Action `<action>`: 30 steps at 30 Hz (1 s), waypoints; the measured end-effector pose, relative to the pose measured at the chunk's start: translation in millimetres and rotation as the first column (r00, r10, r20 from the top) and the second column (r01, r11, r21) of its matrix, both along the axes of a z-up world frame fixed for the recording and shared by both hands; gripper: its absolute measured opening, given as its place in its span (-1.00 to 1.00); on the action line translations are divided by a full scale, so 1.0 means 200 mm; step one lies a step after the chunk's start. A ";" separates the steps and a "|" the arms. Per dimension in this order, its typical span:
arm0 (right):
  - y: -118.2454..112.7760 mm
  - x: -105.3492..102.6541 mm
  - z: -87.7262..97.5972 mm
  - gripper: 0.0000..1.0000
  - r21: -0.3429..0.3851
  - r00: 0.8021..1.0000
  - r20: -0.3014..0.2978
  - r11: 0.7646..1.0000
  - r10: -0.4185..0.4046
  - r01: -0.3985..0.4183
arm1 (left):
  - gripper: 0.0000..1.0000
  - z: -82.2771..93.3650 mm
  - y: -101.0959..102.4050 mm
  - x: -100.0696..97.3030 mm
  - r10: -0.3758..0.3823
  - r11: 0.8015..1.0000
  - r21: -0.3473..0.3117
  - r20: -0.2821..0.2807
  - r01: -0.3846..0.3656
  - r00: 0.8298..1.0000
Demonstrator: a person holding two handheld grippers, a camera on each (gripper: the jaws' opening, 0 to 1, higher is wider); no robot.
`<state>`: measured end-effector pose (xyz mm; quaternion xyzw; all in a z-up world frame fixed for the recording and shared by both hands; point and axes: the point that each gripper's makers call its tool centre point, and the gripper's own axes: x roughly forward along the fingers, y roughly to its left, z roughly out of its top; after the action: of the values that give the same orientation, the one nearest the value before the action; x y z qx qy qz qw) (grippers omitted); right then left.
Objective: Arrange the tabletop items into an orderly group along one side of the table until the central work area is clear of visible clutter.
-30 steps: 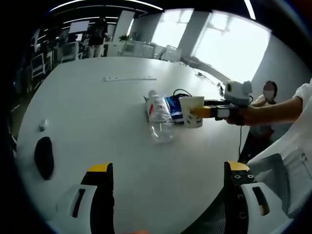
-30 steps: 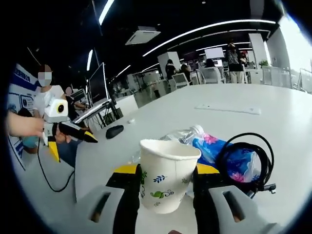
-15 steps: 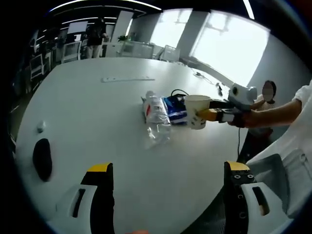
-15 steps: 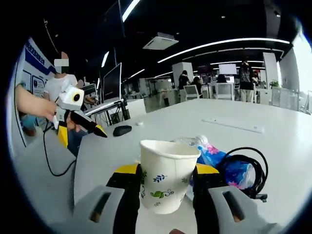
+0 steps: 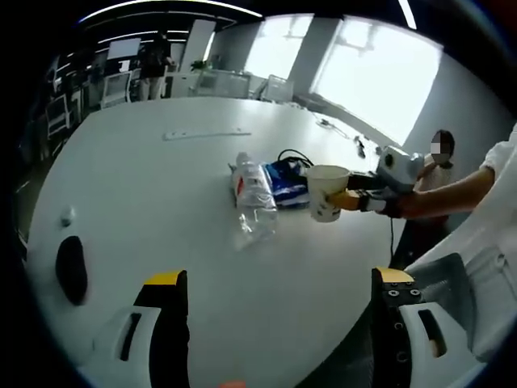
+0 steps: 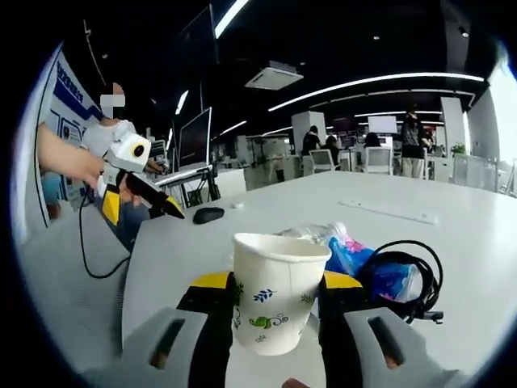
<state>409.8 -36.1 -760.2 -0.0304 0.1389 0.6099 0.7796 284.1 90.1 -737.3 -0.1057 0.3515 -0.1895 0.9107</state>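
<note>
The right hand-held gripper [image 6: 266, 303] stays clamped on the cup [image 6: 279, 291], now lifted off the surface [image 5: 145, 178] beside the bottle [image 5: 254, 198]. The left hand-held gripper [image 5: 279, 323] hovers, jaws apart.

A white paper cup [image 6: 277, 293] with a leaf print is held upright, raised off the white tabletop [image 5: 153, 194]. A clear plastic bottle [image 5: 253, 196] is laid on its side mid-table, touching a blue packet [image 5: 287, 181] (floral-patterned) under a coiled black cable [image 6: 404, 275]. A black mouse [image 5: 71, 269] is seen well apart.
</note>
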 end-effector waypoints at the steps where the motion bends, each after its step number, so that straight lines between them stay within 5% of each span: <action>1: 0.00 -0.01 -0.01 -0.24 -0.002 1.000 -0.003 1.000 0.005 -0.005 | 0.83 0.00 0.00 0.00 -0.003 1.000 0.003 -0.003 0.003 1.000; 15: 0.02 -0.04 -0.06 -0.25 -0.003 0.999 0.005 0.999 0.046 -0.046 | 0.83 0.00 -0.01 -0.03 -0.014 1.000 0.012 -0.009 0.014 1.000; 30: 0.01 -0.04 -0.10 -0.24 -0.001 0.998 0.009 0.998 0.056 -0.056 | 0.85 0.11 -0.02 0.03 0.040 0.996 -0.080 0.083 -0.034 0.996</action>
<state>401.9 -34.3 -781.0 -0.0374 0.1350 0.6314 0.7627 290.4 86.0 -715.6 -0.1396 0.3031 -0.1905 0.9232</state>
